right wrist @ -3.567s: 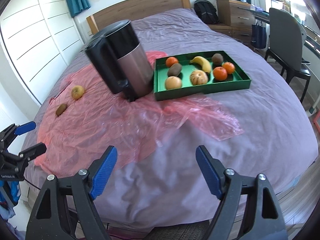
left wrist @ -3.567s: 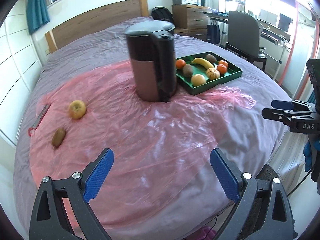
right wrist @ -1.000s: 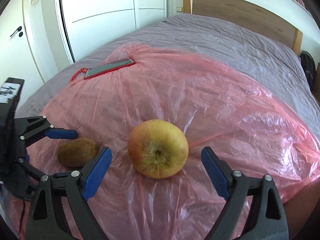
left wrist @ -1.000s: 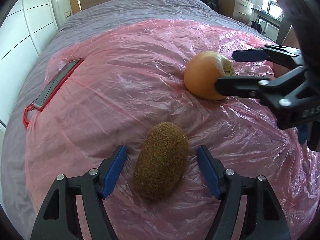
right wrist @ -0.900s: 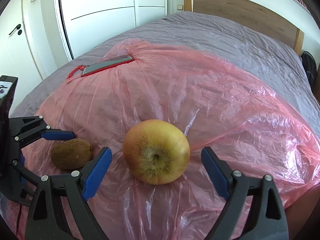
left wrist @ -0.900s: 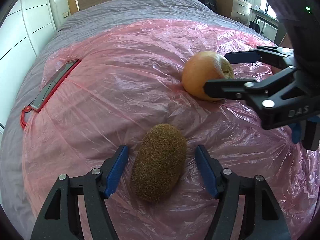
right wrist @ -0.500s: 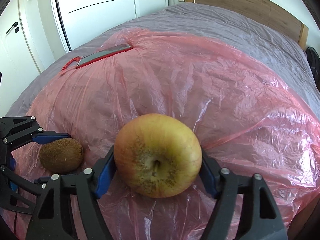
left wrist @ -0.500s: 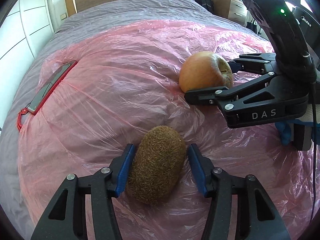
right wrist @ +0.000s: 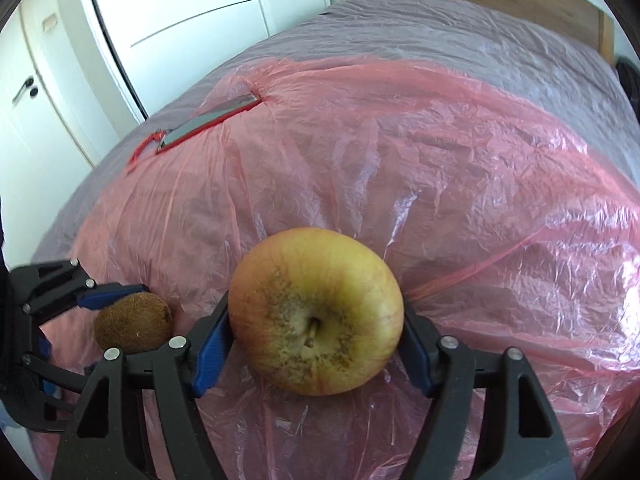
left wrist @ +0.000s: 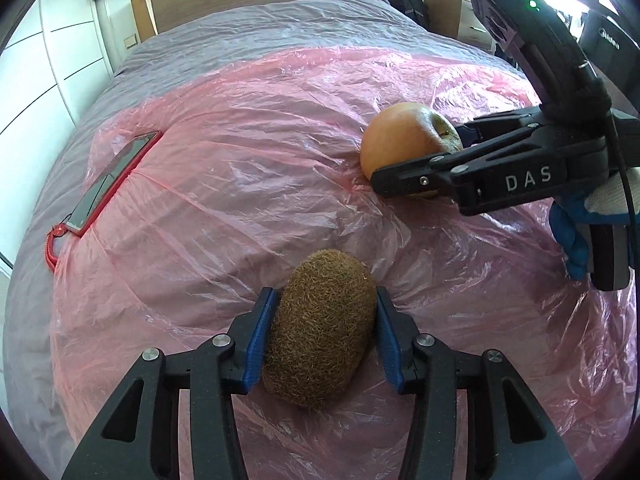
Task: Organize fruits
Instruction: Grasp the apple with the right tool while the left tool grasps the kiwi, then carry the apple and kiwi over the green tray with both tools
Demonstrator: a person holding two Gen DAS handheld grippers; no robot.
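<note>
**Inspector:** Left gripper (left wrist: pixel 324 336) condition?

**Assistant:** Its jaws have just been closing; both blue pads now press the flanks of the kiwi (left wrist: pixel 320 328), which lies lengthwise between them on the pink plastic sheet (left wrist: pixel 240 184).

**Inspector:** And the right gripper (right wrist: pixel 316 340)?

**Assistant:** Clamped on the apple (right wrist: pixel 316 310), a pad touching each side, stem end facing its camera. The apple sits on the same sheet, just beside the kiwi.

**Inspector:** What does the left wrist view add?

**Assistant:** The right tool from the side, lettered "DAS", with a green light on its housing and a gloved hand (left wrist: pixel 600 204) at the handle. One of its fingers crosses the apple's lower front. A dresser and a dark bag stand beyond the bed.

**Inspector:** And the right wrist view?

**Assistant:** White wardrobe doors, and the left tool's far finger lying along the kiwi's top. Both views show the red-cased phone (right wrist: pixel 208 122) at the sheet's edge, well apart from the fruit.
</note>
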